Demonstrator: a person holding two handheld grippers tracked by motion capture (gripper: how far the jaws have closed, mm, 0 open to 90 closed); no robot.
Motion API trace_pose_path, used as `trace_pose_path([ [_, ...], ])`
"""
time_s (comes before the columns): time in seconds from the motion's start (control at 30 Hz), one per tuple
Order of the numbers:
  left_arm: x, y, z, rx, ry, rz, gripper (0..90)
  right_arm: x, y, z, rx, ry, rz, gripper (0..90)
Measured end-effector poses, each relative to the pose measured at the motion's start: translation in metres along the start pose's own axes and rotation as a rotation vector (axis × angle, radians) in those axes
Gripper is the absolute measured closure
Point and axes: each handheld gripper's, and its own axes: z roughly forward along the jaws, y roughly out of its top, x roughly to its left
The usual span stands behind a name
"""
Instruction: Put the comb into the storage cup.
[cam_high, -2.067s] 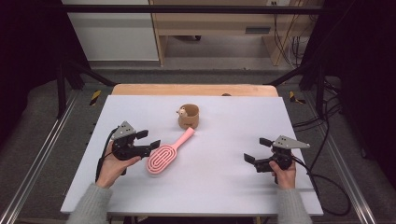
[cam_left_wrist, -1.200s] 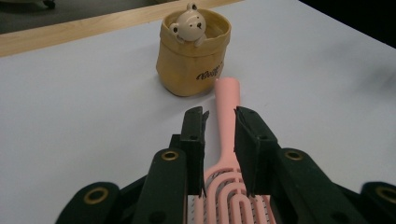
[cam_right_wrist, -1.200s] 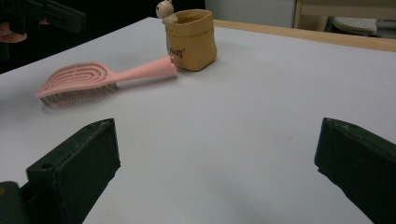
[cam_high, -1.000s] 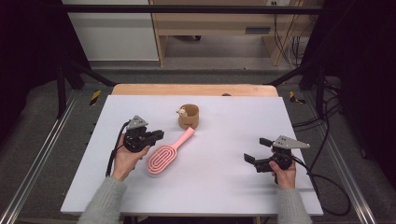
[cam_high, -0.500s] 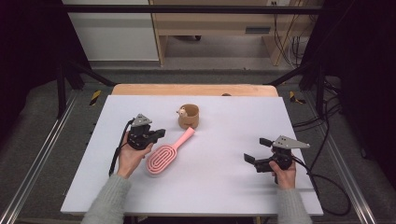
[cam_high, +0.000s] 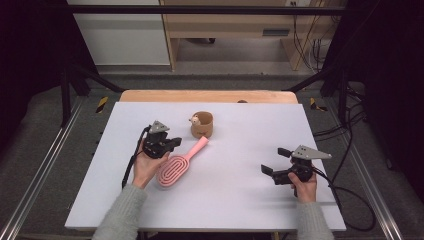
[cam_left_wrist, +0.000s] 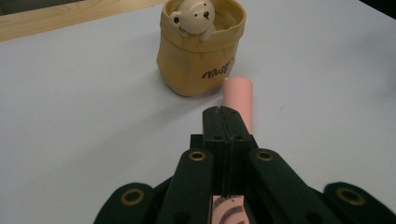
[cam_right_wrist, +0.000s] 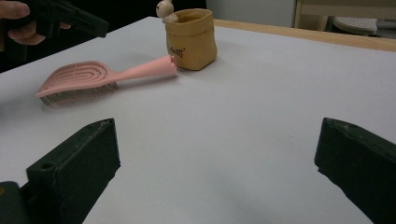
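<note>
Containers, high view: one tan pouch-shaped cup (cam_high: 202, 125) stands upright on the white surface (cam_high: 235, 200), with one small bear figure (cam_high: 194, 120) at its rim; what else it holds cannot be told. One pink hairbrush (cam_high: 179, 162) lies flat just in front of the cup, handle end near the cup's base, oval head toward the person. Two grippers are counted. The left gripper (cam_high: 170, 144) is held in the person's left hand directly above the brush, just beside its handle, pointing toward the cup. The right gripper (cam_high: 274, 163) sits well apart on the right side of the surface, held low in the right hand, its two fingers spread and pointing left with nothing between them.

Left gripper view: both fingers (cam_left_wrist: 215, 126) are pressed together, their faces meeting with nothing pinched. They hang over the brush; the pink handle (cam_left_wrist: 239, 100) runs out past their tips toward the cup (cam_left_wrist: 198, 51). The bear (cam_left_wrist: 194, 16) leans over the cup's rim.

Right gripper view: two fingers (cam_right_wrist: 74, 163) stand wide apart over bare surface. Beyond them lie the one brush (cam_right_wrist: 93, 79), bristles down, and the one cup (cam_right_wrist: 190, 39), handle tip close to its base. The left gripper (cam_right_wrist: 70, 18) hovers above the brush head.
</note>
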Motion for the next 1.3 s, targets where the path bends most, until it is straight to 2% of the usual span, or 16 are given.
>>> trace_pose_path([
  [0.67, -0.009, 0.001, 0.028, 0.07, 0.022, 0.026, 89.8, 0.0, 0.0, 0.0, 0.001, 0.0, 0.0, 0.3],
  [0.93, -0.014, 0.003, 0.037, 0.115, 0.036, 0.048, 89.8, 0.0, 0.0, 0.001, 0.003, 0.002, -0.001, 0.3],
  [1.3, -0.015, 0.002, 0.048, 0.164, 0.048, 0.049, 89.8, 0.0, 0.0, 0.001, 0.003, 0.002, -0.001, 0.3],
])
